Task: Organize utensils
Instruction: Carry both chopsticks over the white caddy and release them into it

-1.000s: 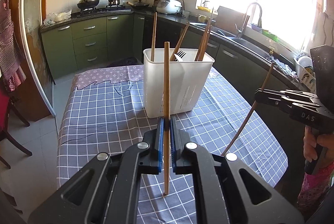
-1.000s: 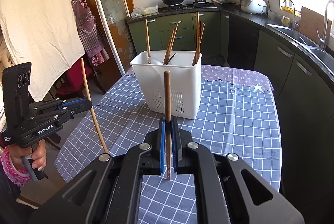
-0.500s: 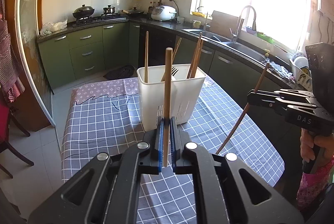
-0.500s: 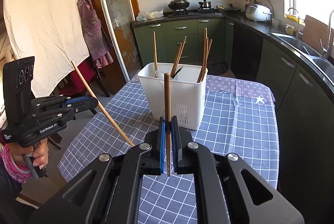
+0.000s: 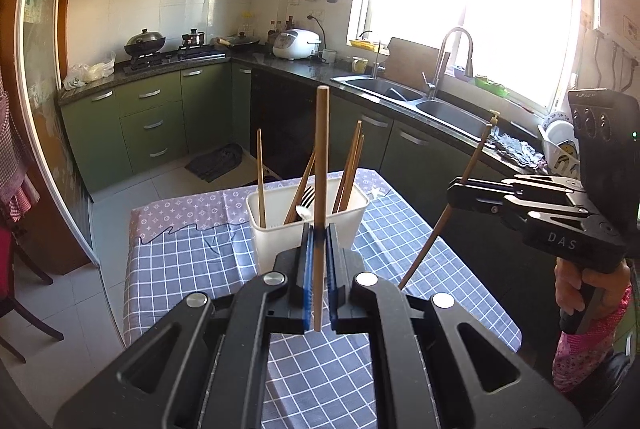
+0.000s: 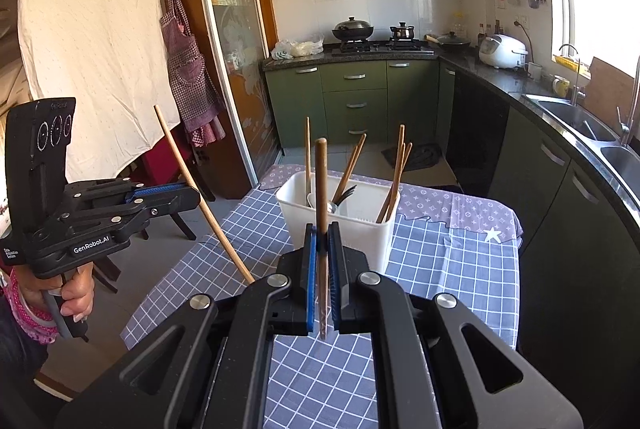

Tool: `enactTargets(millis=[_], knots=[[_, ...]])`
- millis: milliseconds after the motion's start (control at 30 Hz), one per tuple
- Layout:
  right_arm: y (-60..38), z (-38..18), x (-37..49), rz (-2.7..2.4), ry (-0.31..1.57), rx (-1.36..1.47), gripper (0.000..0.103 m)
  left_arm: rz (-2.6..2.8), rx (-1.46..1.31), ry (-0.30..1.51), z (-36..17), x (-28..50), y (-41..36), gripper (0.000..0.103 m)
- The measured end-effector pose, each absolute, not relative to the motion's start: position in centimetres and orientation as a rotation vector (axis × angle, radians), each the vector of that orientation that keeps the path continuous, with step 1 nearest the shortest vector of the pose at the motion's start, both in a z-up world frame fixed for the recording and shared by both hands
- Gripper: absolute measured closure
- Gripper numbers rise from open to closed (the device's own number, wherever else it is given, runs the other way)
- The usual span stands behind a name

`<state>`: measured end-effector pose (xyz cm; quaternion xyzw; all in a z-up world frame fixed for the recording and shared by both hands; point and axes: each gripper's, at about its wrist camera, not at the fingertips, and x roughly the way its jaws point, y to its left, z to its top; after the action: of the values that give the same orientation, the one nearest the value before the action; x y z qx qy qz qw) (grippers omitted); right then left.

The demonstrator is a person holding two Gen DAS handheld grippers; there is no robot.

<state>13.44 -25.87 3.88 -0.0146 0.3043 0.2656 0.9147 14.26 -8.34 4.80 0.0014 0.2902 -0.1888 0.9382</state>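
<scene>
We are gripping one chopstick in the left hand-held gripper, one chopstick in the right hand-held gripper; the white bin is holding five more.

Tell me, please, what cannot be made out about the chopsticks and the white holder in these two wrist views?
- Left wrist view: the left gripper hides the front wall of the white holder.
- Right wrist view: the holder's walls hide the lower ends of the chopsticks inside.
- Both views: its inner dividers are hidden by the rim.
- Right wrist view: the right gripper covers the middle of its chopstick.
</scene>
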Motion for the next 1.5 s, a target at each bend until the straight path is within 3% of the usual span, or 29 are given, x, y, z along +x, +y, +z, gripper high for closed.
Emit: enactTargets(millis=[367, 567, 1233, 1300, 1367, 1433, 1500], knots=[[-26.2, 11.8, 16.2, 0.539, 0.501, -0.024, 0.096, -0.351, 0.057, 0.396, 12.5, 15.1, -9.8, 0.097], [-25.3, 14.1, 18.6, 0.502, 0.431, -0.024, 0.096, -0.269, 0.076, 0.328, 13.2, 18.4, -10.2, 0.097], [-23.4, 3.1, 26.2, 0.478, 0.649, 0.009, 0.096, -0.246, 0.031, 0.585, 1.9, 25.8, -10.2, 0.096], [-23.4, 2.2, 25.8, 0.477, 0.661, 0.006, 0.096, -0.242, 0.031, 0.600, 1.1, 25.7, -10.1, 0.091], [-23.4, 1.7, 25.3, 0.476, 0.663, 0.006, 0.093, -0.242, 0.028, 0.606, 0.6, 25.5, -9.9, 0.077], [-23.8, 1.7, 24.1, 0.475, 0.641, 0.009, 0.084, -0.242, 0.024, 0.594, 0.5, 24.6, -9.8, 0.068], [-24.4, 2.1, 22.1, 0.475, 0.604, 0.008, 0.075, -0.232, 0.027, 0.561, 0.7, 23.2, -9.5, 0.051]])
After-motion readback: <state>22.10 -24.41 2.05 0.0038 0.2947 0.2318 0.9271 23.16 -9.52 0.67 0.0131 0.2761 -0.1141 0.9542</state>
